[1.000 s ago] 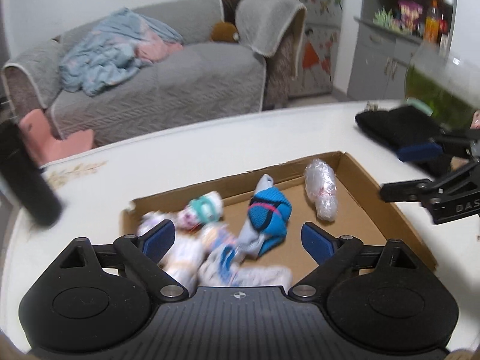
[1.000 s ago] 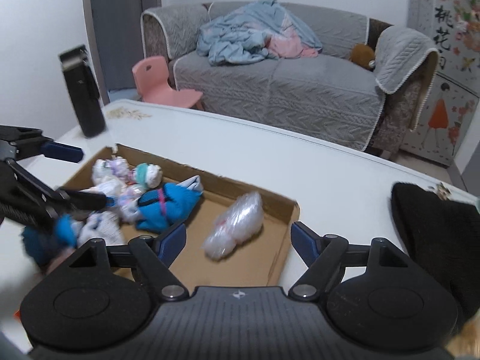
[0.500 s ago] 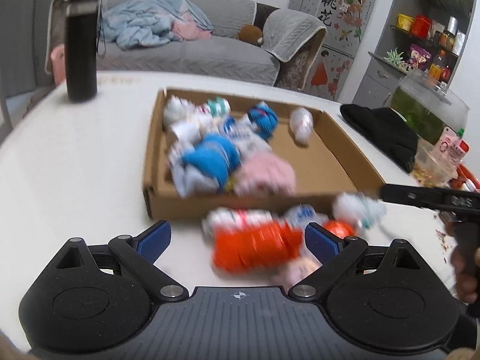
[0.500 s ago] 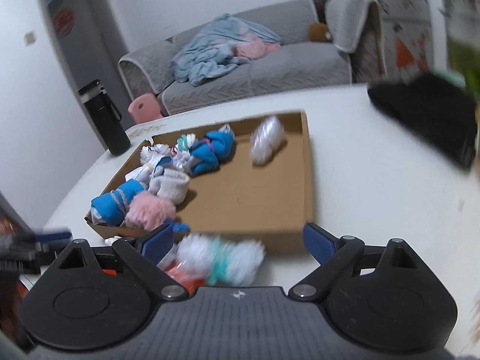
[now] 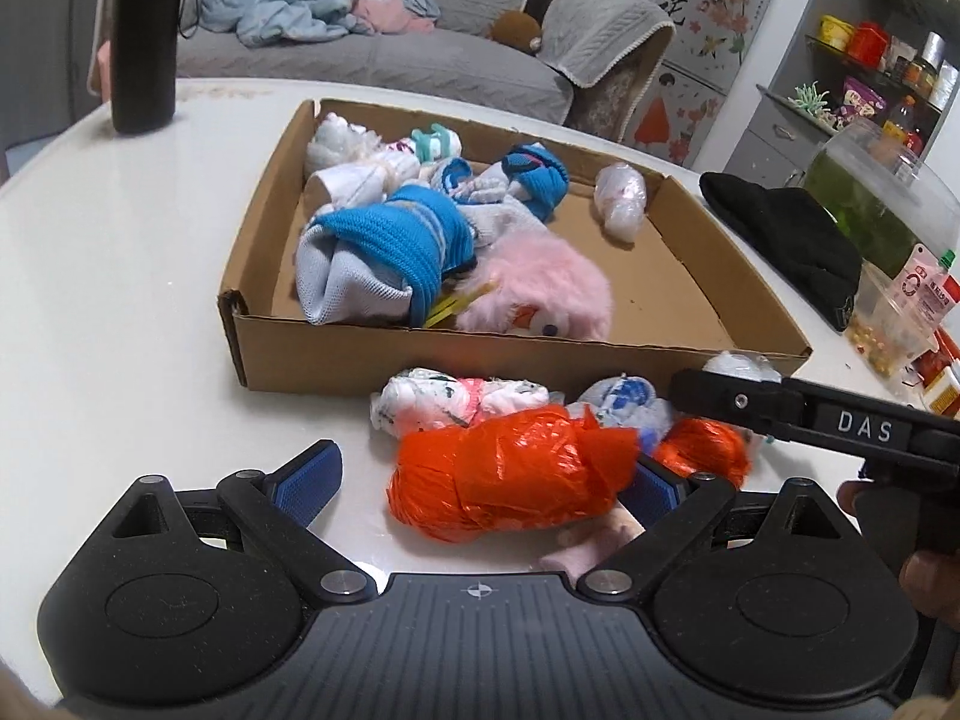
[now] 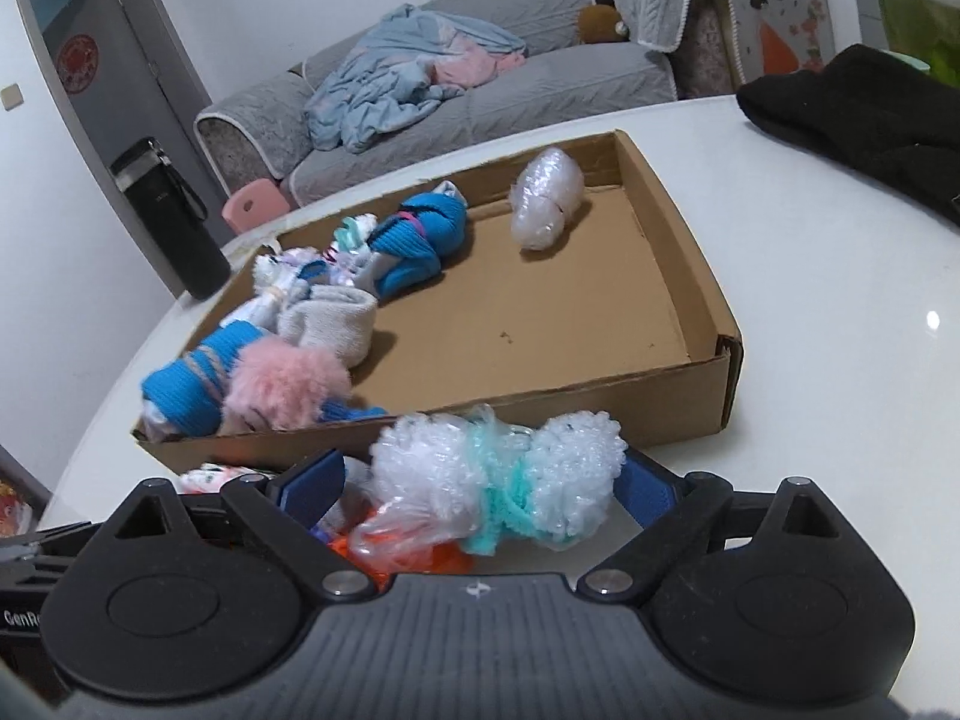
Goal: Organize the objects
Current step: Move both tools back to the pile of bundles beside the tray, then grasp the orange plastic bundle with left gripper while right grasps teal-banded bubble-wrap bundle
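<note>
Left gripper [image 5: 480, 483]: jaws spread wide; the orange bundle [image 5: 510, 474] lies on the table between the fingers. The right pad sits right at the bundle's end, the left pad stands clear of it, so no squeeze shows.
Right gripper [image 6: 480, 489]: jaws have just been opening and stand wide; the white fluffy bundle [image 6: 498, 486] with a teal band lies between the fingers. The right pad sits just beside its end, the left pad is apart.
Right gripper seen from the left: its black finger [image 5: 780, 405] reaches in from the right, over the loose bundles.
Box [image 5: 336, 354]: cardboard tray on the white table [image 5: 108, 300], just beyond both grippers' tips.
In the box: blue socks [image 5: 390, 246], pink fluffy bundle [image 5: 540, 288] at the near wall, more rolled pairs toward the far left corner, a clear-wrapped bundle [image 5: 621, 201] at the far right.
Loose bundles: a white printed one [image 5: 456, 405] and a second orange one [image 5: 702, 456], between the left gripper and the box's near wall.
Bottle [image 5: 144, 36]: black, upright, far left beyond the box.
Black cloth [image 5: 786, 240]: on the table, right of the box.
</note>
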The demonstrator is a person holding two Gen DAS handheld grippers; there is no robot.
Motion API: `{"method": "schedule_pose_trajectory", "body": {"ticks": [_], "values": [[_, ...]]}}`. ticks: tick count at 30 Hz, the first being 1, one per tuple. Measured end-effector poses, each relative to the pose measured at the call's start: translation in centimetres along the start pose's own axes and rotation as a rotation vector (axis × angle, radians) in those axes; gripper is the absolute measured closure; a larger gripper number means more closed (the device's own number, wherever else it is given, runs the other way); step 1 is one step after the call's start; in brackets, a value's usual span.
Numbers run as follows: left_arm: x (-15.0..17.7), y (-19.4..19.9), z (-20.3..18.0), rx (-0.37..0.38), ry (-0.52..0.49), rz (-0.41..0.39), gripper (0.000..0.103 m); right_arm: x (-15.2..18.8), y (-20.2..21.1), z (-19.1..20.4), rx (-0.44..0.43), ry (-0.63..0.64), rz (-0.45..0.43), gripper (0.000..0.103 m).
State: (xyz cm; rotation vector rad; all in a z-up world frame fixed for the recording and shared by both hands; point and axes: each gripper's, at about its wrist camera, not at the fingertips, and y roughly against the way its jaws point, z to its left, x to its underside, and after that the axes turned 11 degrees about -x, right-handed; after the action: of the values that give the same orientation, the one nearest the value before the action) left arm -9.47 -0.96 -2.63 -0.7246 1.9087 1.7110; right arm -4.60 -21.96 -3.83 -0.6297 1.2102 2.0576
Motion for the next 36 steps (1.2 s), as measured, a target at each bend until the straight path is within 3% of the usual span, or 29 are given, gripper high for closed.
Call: {"method": "schedule_pose_trajectory", "body": {"ticks": [3,6,8,14,23,27,33,36], "values": [[0.0,0.0,0.6,-0.004,0.01,0.006,0.004,0.4,1.2,-0.8,0.007,-0.017,-0.016,0.018],[0.4,0.7,1.5,-0.021,-0.003,0.009,0.004,1.6,3.3,-1.9,0.014,-0.009,-0.035,0.013],[0.8,1.0,2.2,-0.076,-0.015,0.012,0.004,2.3,4.4,-2.2,0.053,0.021,-0.05,0.006],[2.5,2.5,2.9,-0.164,-0.1,-0.004,0.004,3.3,6.0,-2.0,0.067,0.126,-0.038,0.006],[2.3,3.5,1.8,-0.106,-0.061,-0.027,0.002,2.7,4.9,-0.1,0.06,0.172,-0.031,0.006],[1.6,2.7,0.7,-0.149,-0.055,-0.027,0.001,2.7,3.6,1.0,0.088,0.199,-0.012,0.006],[1.3,0.9,0.0,-0.159,-0.038,-0.016,0.008,2.8,2.7,1.8,0.1,0.21,-0.008,0.012],[1.4,1.0,0.3,-0.169,-0.04,-0.028,0.011,3.0,3.0,2.3,0.108,0.24,-0.016,0.02]]}}
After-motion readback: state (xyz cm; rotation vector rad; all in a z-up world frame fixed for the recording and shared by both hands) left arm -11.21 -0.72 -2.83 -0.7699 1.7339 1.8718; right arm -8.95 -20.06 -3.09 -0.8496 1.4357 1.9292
